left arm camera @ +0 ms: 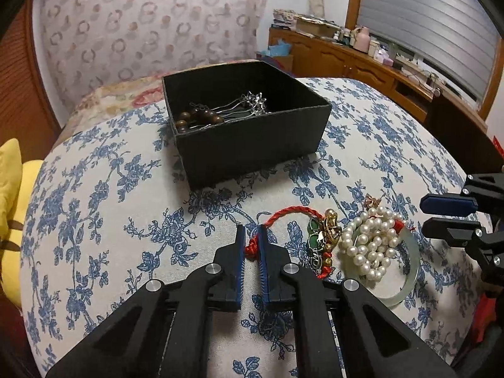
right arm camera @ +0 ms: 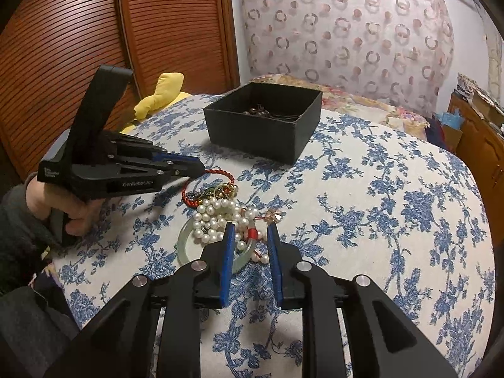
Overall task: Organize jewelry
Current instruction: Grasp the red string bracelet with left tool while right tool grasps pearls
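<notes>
A black open box [left arm camera: 252, 138] stands on the blue-flowered cloth and holds brown beads [left arm camera: 198, 116] and silver hairpins [left arm camera: 249, 102]; it also shows in the right wrist view [right arm camera: 261, 132]. A jewelry pile lies nearer: a red braided cord [left arm camera: 293, 211] with green and gold charms [left arm camera: 324, 233], a pearl strand [left arm camera: 368, 239] and a pale jade bangle [left arm camera: 412, 271]. My left gripper [left arm camera: 251, 231] is narrowly closed around the cord's knotted end. My right gripper [right arm camera: 250, 230] is open over the bangle [right arm camera: 186, 242] and pearls [right arm camera: 214, 217].
The cloth-covered surface [right arm camera: 378, 208] curves away on all sides. A yellow cushion [right arm camera: 160, 93] lies at the left edge near a wooden louvred door [right arm camera: 94, 31]. A wooden cabinet [left arm camera: 356, 63] with clutter stands at the right, under a window blind.
</notes>
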Demonstrator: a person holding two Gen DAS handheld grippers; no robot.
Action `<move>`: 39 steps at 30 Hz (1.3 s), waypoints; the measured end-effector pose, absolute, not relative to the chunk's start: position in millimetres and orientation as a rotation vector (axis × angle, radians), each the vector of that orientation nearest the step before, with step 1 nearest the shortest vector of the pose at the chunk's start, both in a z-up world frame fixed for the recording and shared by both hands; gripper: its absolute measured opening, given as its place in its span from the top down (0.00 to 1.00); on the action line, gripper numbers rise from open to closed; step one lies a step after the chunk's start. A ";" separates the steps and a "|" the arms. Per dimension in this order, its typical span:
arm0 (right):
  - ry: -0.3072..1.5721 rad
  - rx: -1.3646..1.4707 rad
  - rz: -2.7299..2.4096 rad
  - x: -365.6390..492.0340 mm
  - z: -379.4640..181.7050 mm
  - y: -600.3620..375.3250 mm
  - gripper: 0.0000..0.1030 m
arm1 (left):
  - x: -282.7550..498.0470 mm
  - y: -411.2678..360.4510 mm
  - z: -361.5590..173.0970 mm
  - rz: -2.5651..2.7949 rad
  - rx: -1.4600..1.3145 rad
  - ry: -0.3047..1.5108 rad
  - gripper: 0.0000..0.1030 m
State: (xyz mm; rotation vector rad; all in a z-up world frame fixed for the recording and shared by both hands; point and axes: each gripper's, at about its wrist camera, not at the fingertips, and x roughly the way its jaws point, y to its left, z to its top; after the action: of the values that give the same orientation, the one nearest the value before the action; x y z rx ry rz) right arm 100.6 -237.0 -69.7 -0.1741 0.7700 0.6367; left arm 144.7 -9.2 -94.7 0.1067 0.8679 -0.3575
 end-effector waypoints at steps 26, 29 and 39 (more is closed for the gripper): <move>0.878 -0.151 0.662 133.8 -89.0 -211.1 0.75 | 111.0 9.1 -47.8 -0.328 0.007 0.720 0.94; 0.852 -0.161 0.658 131.5 -85.8 -210.7 0.82 | 109.6 8.8 -41.8 -0.327 0.003 0.703 0.94; 0.760 -0.187 0.713 121.1 -61.3 -204.9 0.92 | 101.6 9.9 -15.9 -0.335 -0.016 0.639 0.94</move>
State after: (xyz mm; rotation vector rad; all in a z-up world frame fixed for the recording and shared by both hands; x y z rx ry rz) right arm 121.1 -204.9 -61.3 -0.1868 0.7596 0.7130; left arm 101.6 9.9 -15.9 -0.0164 0.6391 -0.3348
